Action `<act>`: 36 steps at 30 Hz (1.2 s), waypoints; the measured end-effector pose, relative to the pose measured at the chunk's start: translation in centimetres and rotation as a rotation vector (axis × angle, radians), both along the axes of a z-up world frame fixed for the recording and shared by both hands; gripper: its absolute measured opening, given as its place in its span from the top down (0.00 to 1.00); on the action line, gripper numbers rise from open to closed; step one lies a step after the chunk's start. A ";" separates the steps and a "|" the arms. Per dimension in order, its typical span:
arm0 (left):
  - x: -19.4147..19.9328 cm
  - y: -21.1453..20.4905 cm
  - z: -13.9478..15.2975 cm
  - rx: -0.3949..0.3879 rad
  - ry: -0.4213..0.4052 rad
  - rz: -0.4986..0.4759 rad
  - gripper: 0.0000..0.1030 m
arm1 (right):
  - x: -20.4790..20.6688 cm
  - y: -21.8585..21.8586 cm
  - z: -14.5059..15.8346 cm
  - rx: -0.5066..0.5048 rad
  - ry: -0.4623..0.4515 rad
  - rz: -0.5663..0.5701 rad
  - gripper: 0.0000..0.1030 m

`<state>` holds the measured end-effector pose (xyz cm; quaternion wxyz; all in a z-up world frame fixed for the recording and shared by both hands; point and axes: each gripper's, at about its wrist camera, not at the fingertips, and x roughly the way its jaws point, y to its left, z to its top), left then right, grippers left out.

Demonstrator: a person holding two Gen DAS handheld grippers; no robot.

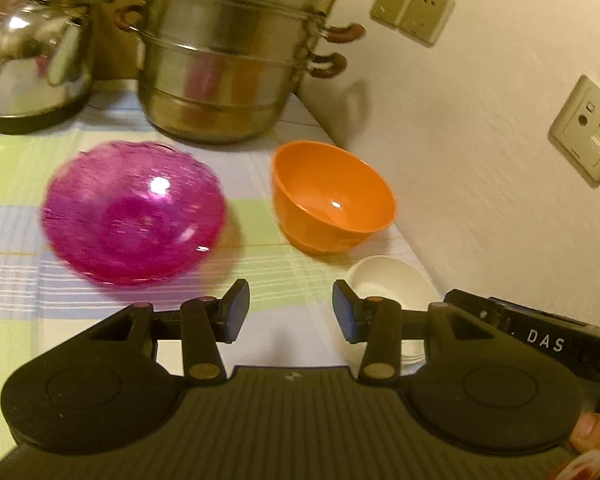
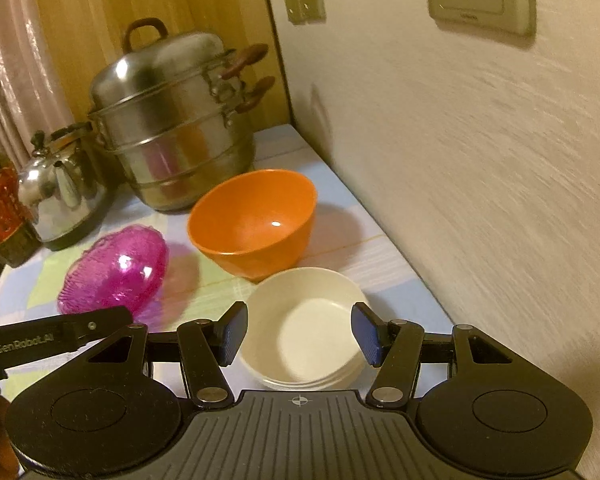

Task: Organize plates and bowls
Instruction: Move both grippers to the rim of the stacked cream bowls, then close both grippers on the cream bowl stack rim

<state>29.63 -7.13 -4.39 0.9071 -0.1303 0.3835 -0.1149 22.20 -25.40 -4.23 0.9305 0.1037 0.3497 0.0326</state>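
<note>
Bowls: pink one [image 1: 134, 212], orange [image 1: 332, 196], white [image 2: 304, 324] all mouth-up.

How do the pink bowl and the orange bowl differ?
The pink bowl is see-through and textured with a wavy rim; the orange bowl is opaque and smooth. The pink bowl is wide and shallow, the orange bowl deeper with steeper walls. Both stand upright, empty and apart on the checked tablecloth.

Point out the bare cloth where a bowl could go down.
Free: the checked cloth left of the pink bowl, and the strip between it and the orange bowl. Crowded: the steamer pot and kettle at the back, the white bowls by the wall.
</note>
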 end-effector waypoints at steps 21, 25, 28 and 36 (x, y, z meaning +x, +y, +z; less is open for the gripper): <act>6.3 -3.2 -6.7 -0.159 0.208 -0.058 0.62 | 3.4 -3.9 -3.5 0.050 0.119 -0.009 0.44; 6.6 -3.2 -7.1 -0.186 0.222 -0.049 0.62 | 4.3 -4.6 -3.8 0.075 0.126 -0.019 0.44; 6.9 -3.2 -7.5 -0.196 0.233 -0.040 0.63 | 4.9 -4.8 -4.2 0.096 0.144 -0.019 0.45; 7.6 -3.3 -8.2 -0.229 0.264 -0.034 0.72 | 5.7 -4.9 -4.8 0.131 0.180 -0.024 0.45</act>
